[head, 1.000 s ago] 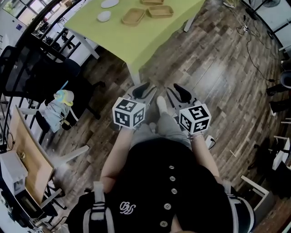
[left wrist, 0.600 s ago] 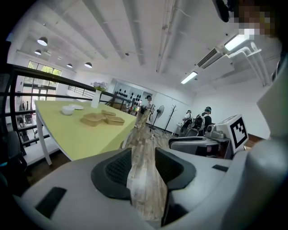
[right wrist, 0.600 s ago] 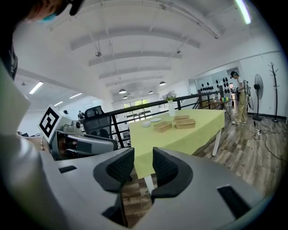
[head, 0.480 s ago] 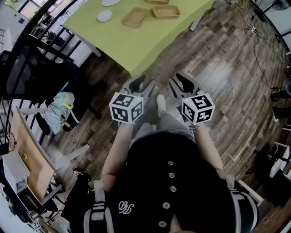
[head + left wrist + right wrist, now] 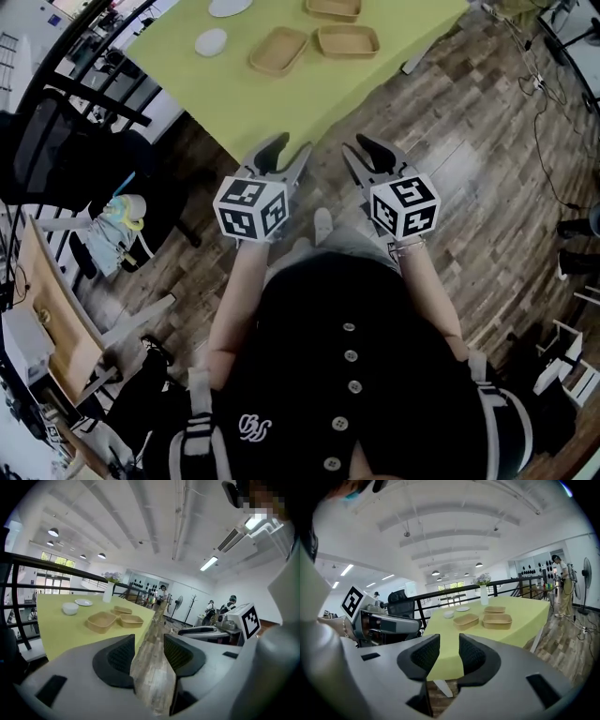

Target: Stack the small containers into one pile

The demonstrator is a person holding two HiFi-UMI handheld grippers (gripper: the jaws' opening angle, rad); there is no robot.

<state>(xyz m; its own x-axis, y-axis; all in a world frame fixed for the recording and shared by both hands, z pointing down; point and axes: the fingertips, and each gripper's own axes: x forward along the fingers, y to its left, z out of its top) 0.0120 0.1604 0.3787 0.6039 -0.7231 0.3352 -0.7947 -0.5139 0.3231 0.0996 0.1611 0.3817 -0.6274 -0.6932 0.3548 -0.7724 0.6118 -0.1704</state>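
Head view shows a person standing on a wood floor (image 5: 469, 122) short of a green table (image 5: 281, 98), one gripper in each hand, both held out side by side and well apart from anything on the table. Left gripper (image 5: 286, 155) has its jaws apart after just opening, and its own view shows only floor in the gap. Right gripper (image 5: 361, 155) also stands open and empty, with the table's near edge showing between its jaws in its own view. Three tan containers sit unstacked on the table: a left container (image 5: 278, 50) and a right container (image 5: 347, 40) side by side, and a far container (image 5: 333, 7) behind the right one. A white bowl (image 5: 212, 41) and a plate (image 5: 229, 6) lie to their left.
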